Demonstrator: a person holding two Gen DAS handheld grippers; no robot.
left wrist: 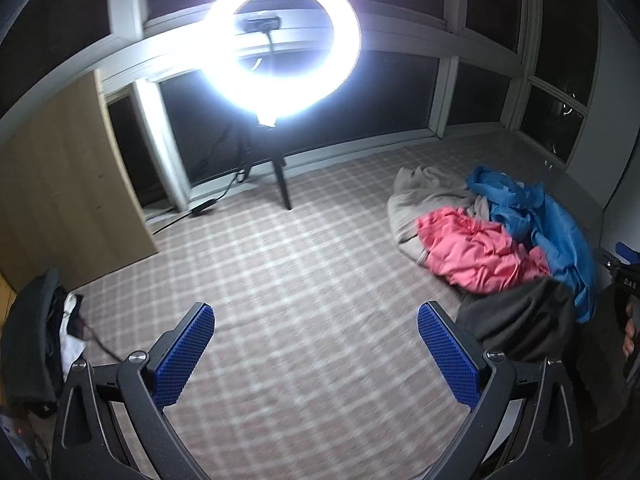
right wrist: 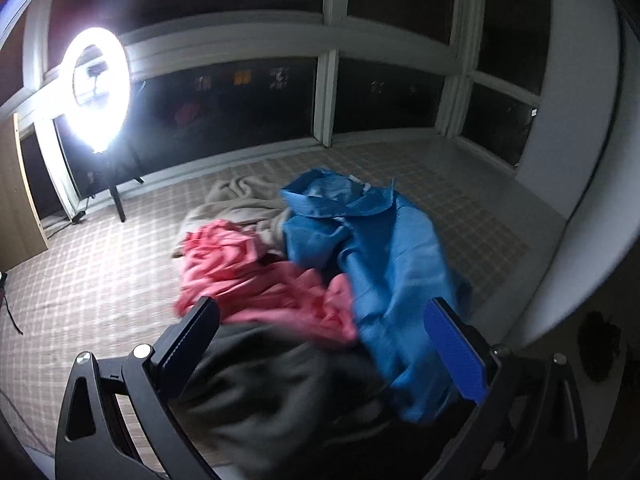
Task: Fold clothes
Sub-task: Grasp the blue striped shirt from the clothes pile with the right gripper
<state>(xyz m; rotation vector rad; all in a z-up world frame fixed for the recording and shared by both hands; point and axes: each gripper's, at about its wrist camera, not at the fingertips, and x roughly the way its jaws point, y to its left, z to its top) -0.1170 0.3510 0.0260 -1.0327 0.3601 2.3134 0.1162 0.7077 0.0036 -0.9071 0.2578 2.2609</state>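
Nearest your right lens is the dark grey garment [right wrist: 288, 392], blurred and bunched at the near end of the clothes heap, lying between the two pads of your right gripper [right wrist: 320, 344]. Those tongs stand wide, and nothing is pinched in them yet. Behind the grey piece lie the pink garment [right wrist: 256, 280] and the blue garment [right wrist: 384, 248], with a beige one [right wrist: 240, 208] furthest back, all overlapping on the checked mat [right wrist: 88, 264], towards its right edge and well short of the window-side edge.

Your left gripper [left wrist: 316, 348] is also spread wide and empty, hanging over bare mat [left wrist: 280, 248] with the heap off to its right. The middle of the mat is free, which looks like the sensible place to lay a piece flat.

The step in hand appears to be picking one garment off the heap. Take the grey one, since it sits on top at the near end and is already between your pads. Close on a single layer at an edge or a seam, not on a thick bunch (a bunch drags the pink cloth along with it). Lift slowly and watch whether the blue fabric, which touches the grey, comes too. Bring the left tongs across to catch a second corner before you spread it.

The ring light [left wrist: 280, 40] at the far edge glares strongly, so judge folds from the right view.
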